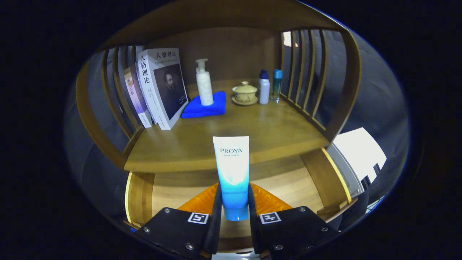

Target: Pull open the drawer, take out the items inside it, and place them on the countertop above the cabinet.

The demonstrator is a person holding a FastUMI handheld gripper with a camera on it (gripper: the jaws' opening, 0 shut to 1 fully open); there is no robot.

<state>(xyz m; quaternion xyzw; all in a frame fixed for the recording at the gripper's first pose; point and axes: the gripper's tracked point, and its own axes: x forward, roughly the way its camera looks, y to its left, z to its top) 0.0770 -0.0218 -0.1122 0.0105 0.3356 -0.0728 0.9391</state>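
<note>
My gripper (234, 196) is shut on a white-and-blue tube (231, 169), which stands upright between the orange fingers (202, 200) with its blue cap down. Below the fingers lies the pulled-open wooden drawer (137, 195), its pale bottom showing. The tube hangs over the drawer, in front of the countertop's front edge. The wooden countertop (223, 141) stretches just beyond the tube.
On the countertop stand several books (162, 86) at the back left, a white pump bottle (204, 85) on a blue cloth (205, 106), a lidded yellow cup on a saucer (245, 94), and two small bottles (269, 86). Slatted wooden sides (306, 68) flank the shelf.
</note>
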